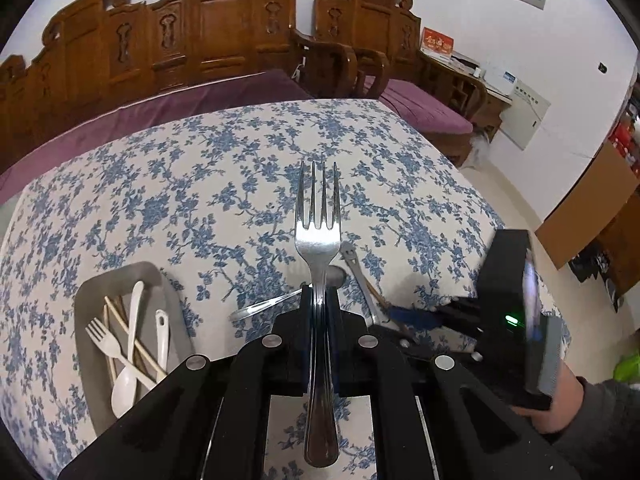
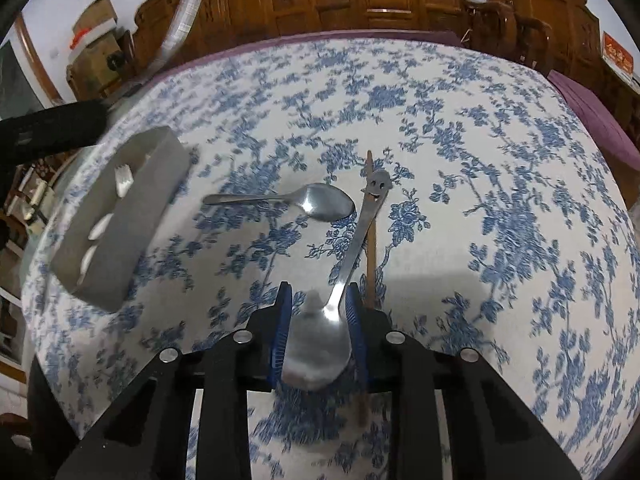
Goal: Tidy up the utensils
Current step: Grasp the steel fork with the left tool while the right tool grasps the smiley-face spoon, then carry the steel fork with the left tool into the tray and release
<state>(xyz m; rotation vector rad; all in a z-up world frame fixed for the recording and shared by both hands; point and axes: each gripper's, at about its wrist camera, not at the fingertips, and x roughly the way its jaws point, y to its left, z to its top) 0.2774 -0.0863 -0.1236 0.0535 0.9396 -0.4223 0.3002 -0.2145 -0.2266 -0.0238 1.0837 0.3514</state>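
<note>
Utensils: we see them spread between a tray on the left and the middle of the bench [image 1: 168, 184], which wears a white cloth with blue flowers.
Tray: the grey tray [image 1: 86, 344] lies at the left of the bench; in it we make out a white plastic fork [image 1: 102, 338], two white spoons and wooden chopsticks, lying crossed over each other.
Plain spoon: a steel spoon [image 2: 316, 200] lies flat on the cloth between the tray and the right gripper, its handle running toward the tray.
Steel fork: the fork [image 1: 318, 240] stands out along the left gripper's line, tines away from the camera and clear of the cloth, handle running back between the fingers.
Left gripper: our left gripper [image 1: 319, 300] is pressed together on the fork's neck, holding it off the bench.
Smiley spoon: a second steel spoon [image 2: 320, 344], its handle end cut with a smiling face, lies with its bowl between the right gripper's blue pads and its handle pointing away across the cloth.
Right gripper: our right gripper [image 2: 318, 312] has its pads close around that bowl; the right pad looks to touch the spoon's neck, but with the blur we cannot tell whether both pads press on it.
Chopstick: a wooden chopstick [image 2: 371, 248] lies just right of the smiley spoon, passing under its handle near the face.
Person: a hand [image 1: 560, 404] in a dark sleeve holds the right gripper's body.
</note>
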